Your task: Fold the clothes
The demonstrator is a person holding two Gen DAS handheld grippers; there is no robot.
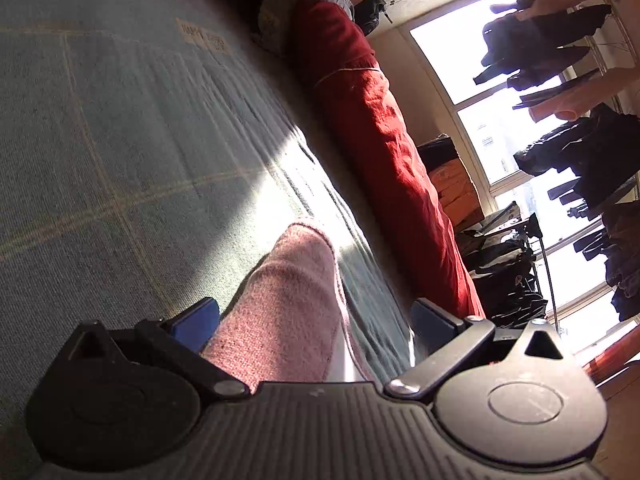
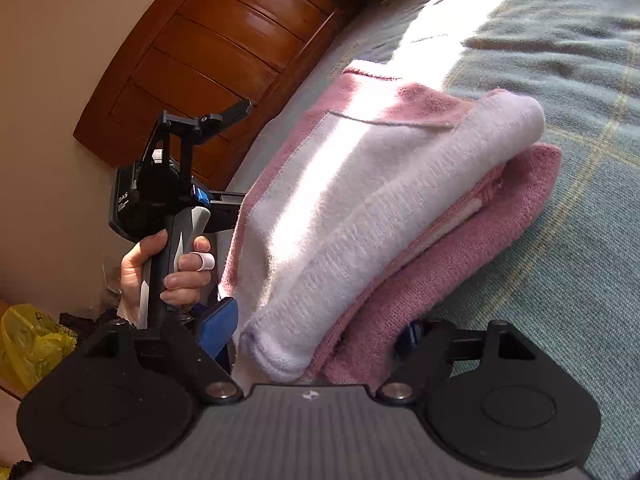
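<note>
**Folded pink-and-white sweater on the bed, both tongs spread around it**

Obs 1. The sweater [image 2: 360, 208] lies folded into a thick bundle on the green checked bedspread [image 2: 560, 240], near the bed's edge. White fleecy face up, pink knit layers underneath. A band of sunlight crosses it.

Obs 2. Right gripper [image 2: 316, 336]: its 2 blue pads stand wide apart, 1 on each side of the bundle's near end. The right-hand pad is mostly hidden behind the pink layer, so contact there cannot be told; the left-hand pad [image 2: 218, 326] sits just beside the white edge, not visibly pressing.

Obs 3. Left gripper [image 1: 316, 324]: jaws apart. A pink fold runs between the 2 pads; it lies against the left-hand pad [image 1: 196, 322], well clear of the other. Not clamped.

Obs 4. From the right wrist view, a hand [image 2: 168, 276] grips the left tool's handle beside the bed, a white band on 1 finger.

Obs 5. Surroundings: wooden headboard [image 2: 208, 60], red quilt [image 1: 384, 152] along the far side, dark garments on a rack [image 1: 580, 148] before a bright window, yellow bag [image 2: 32, 340] on the floor.
</note>
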